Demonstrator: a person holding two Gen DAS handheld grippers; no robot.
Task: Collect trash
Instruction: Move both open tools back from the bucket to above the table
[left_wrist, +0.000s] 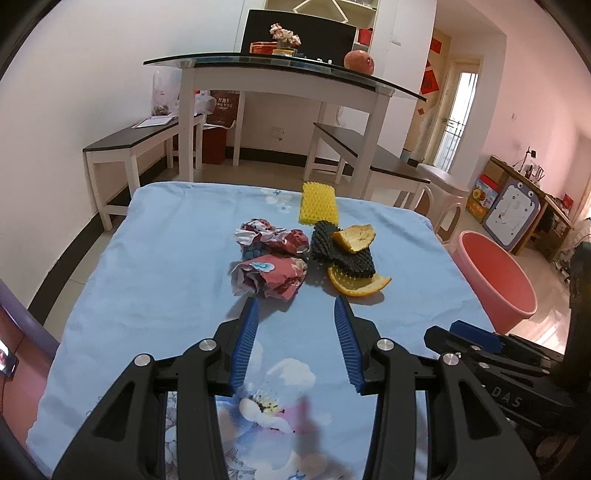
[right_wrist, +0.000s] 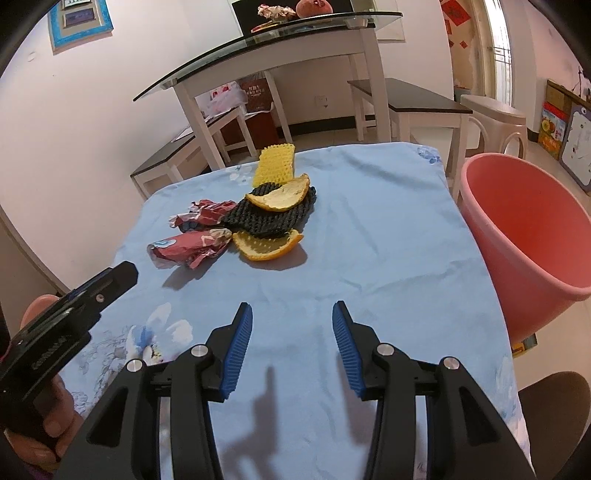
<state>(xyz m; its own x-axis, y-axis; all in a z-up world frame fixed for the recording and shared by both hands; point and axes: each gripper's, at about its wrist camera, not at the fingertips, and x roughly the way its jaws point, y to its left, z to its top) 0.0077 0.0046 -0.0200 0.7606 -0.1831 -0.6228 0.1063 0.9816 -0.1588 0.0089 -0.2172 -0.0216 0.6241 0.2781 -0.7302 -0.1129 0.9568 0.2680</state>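
Observation:
Trash lies on the blue cloth: two crumpled red wrappers (left_wrist: 269, 280) (left_wrist: 271, 238), a black foam net (left_wrist: 341, 253), two orange peels (left_wrist: 358, 286) (left_wrist: 354, 238) and a yellow foam net (left_wrist: 318, 204). My left gripper (left_wrist: 295, 306) is open and empty, its tips just short of the near wrapper. My right gripper (right_wrist: 291, 312) is open and empty over bare cloth, well short of the near peel (right_wrist: 266, 246), wrappers (right_wrist: 188, 249) and black net (right_wrist: 273, 218). The pink bin (right_wrist: 524, 236) stands at the table's right.
The blue flowered cloth (left_wrist: 166, 258) covers the table. Behind it stand a glass-topped table (left_wrist: 280, 70), benches (left_wrist: 125, 144) and a plastic stool (left_wrist: 443, 199). The pink bin also shows in the left wrist view (left_wrist: 495, 277). The left gripper shows in the right wrist view (right_wrist: 74, 314).

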